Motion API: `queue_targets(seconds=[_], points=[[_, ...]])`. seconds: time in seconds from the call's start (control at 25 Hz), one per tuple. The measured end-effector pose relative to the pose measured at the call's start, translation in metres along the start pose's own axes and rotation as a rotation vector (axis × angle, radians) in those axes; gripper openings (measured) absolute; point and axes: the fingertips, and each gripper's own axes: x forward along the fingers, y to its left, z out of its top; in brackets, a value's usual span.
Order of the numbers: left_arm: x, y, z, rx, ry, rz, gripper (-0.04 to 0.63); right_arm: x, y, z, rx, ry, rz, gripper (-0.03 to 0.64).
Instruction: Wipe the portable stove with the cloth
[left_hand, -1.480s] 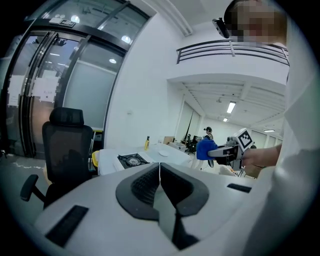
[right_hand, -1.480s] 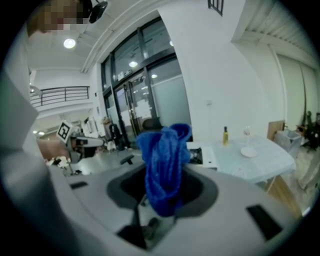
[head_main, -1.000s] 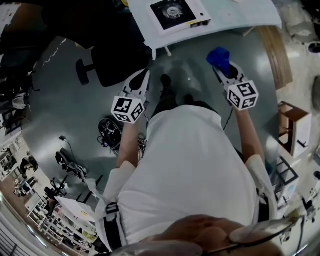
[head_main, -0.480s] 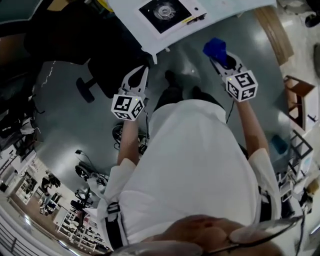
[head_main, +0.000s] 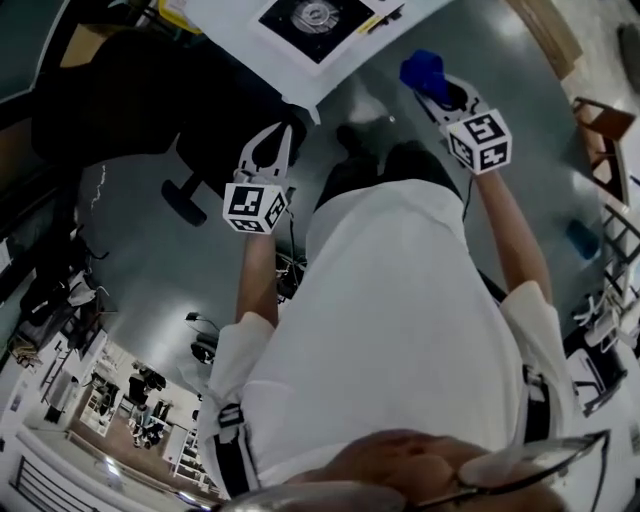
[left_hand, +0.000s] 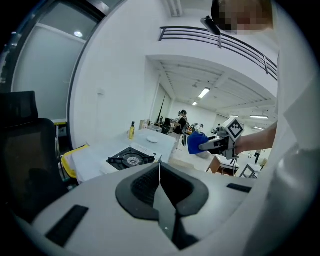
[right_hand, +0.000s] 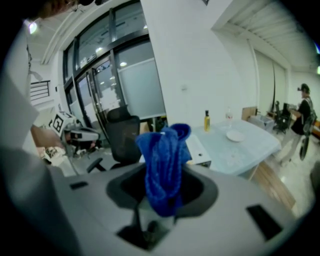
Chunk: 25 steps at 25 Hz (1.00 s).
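The portable stove (head_main: 315, 15) is black on a white base and sits on a white-covered table (head_main: 330, 70) at the top of the head view. The left gripper view shows the stove (left_hand: 131, 159) ahead, beyond my left gripper (left_hand: 160, 162). That gripper (head_main: 280, 130) is shut and empty, held in the air short of the table. My right gripper (head_main: 432, 88) is shut on a bunched blue cloth (head_main: 422, 72), also off the table to its right. In the right gripper view the cloth (right_hand: 164, 167) stands up from the jaws and hides most of the stove.
A black office chair (head_main: 150, 110) stands left of the table, close to my left gripper. On the table are a yellow bottle (right_hand: 206, 121) and a white plate (right_hand: 235, 135). A wooden frame (head_main: 600, 115) stands on the floor at the right.
The head view has swung, so the stove and table now sit higher and further left in it. Both grippers have risen slightly in the view. The cloth stays in the right gripper.
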Motion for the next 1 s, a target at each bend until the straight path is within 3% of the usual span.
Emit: queue_targets(seconds=[0.48, 1.0], points=[[0.039, 0.008, -0.005, 0.005, 0.054, -0.060, 0.037, 0.040, -0.031, -0.036, 0.009, 0.106, -0.022, 0.155], [0.099, 0.017, -0.006, -0.064, 0.115, -0.012, 0.037, 0.122, -0.098, -0.076, 0.134, 0.175, -0.039, 0.155]])
